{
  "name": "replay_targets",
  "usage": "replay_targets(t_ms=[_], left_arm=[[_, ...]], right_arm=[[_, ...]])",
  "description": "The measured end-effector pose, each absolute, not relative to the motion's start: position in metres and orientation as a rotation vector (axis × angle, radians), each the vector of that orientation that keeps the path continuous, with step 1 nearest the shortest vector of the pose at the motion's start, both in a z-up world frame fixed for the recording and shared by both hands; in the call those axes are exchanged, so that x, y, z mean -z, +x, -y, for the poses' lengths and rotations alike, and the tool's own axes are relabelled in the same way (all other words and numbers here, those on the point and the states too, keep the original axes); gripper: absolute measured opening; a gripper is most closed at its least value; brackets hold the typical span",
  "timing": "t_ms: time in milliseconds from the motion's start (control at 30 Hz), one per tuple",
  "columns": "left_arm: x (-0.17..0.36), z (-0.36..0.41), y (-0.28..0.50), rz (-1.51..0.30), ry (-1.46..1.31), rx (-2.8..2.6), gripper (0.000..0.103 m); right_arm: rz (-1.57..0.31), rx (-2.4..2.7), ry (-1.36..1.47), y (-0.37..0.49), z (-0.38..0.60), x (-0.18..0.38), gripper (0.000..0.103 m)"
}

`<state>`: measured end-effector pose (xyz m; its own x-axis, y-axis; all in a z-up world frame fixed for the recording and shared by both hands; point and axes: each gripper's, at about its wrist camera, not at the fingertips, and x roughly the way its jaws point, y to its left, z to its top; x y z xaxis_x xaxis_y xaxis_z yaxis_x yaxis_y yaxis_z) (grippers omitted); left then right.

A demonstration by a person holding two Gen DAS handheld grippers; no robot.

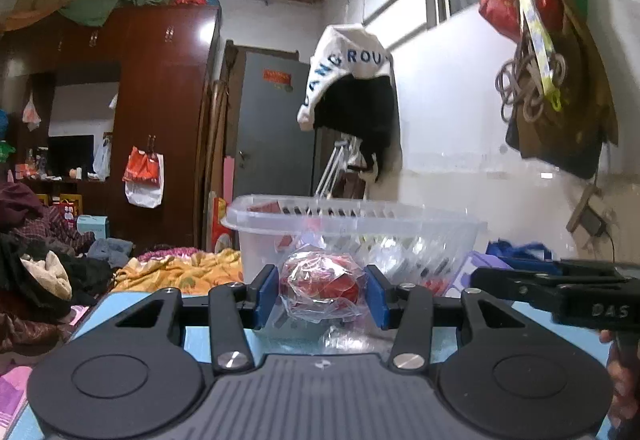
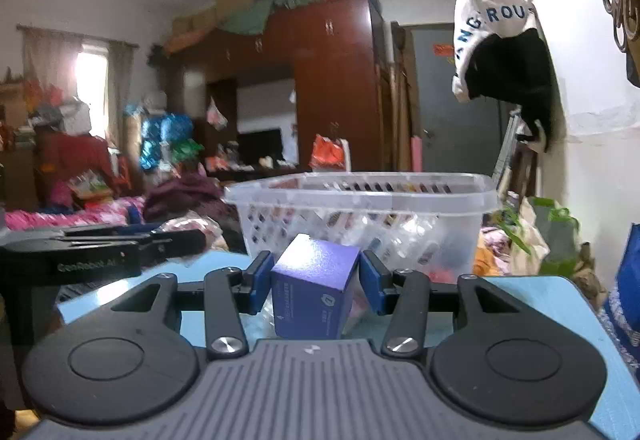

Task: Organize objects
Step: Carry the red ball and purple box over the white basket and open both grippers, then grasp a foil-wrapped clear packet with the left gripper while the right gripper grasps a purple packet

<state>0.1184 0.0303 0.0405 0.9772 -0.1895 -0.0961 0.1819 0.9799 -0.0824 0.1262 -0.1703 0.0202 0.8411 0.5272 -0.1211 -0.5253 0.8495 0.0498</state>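
Observation:
My left gripper is shut on a red thing wrapped in crinkly clear plastic, its blue pads pressing both sides. Just beyond it stands a clear plastic basket with slotted walls. My right gripper is shut on a small purple box with white print, held tilted on a corner. The same clear basket stands right behind the box in the right wrist view. Both grippers hover low over a light blue table top. The other gripper's black body shows at the right edge and at the left edge.
Behind the table lies a bed piled with clothes and a yellow blanket. A dark red wardrobe and a grey door stand at the back. Bags and a white cloth hang on the right wall. A green-handled bag sits to the right.

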Motion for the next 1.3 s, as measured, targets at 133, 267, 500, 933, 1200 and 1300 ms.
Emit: replay_targets(t_ms=[133, 267, 500, 933, 1200, 1300], left_arm=[[-0.082, -0.032, 0.124, -0.075, -0.085, 0.199, 0.05], [-0.14, -0.022, 0.165, -0.088, -0.092, 0.259, 0.05], [-0.16, 0.006, 0.277, -0.278, -0.163, 0.297, 0.061], [-0.096, -0.005, 0.209, -0.364, -0.06, 0.289, 0.092], [-0.04, 0.018, 0.233, -0.578, 0.068, 0.268, 0.092], [-0.033, 0.026, 0.234, -0.599, 0.081, 0.241, 0.091]], right_arm=[[-0.05, -0.58, 0.052, 0.118, 0.184, -0.043, 0.05], [0.006, -0.526, 0.028, 0.141, 0.183, -0.096, 0.05], [-0.136, -0.423, -0.007, 0.246, 0.17, -0.128, 0.053], [-0.187, -0.484, 0.108, 0.192, 0.204, -0.094, 0.103], [-0.261, -0.504, 0.098, 0.178, 0.196, -0.066, 0.103], [-0.264, -0.502, 0.087, 0.181, 0.193, -0.065, 0.103]])
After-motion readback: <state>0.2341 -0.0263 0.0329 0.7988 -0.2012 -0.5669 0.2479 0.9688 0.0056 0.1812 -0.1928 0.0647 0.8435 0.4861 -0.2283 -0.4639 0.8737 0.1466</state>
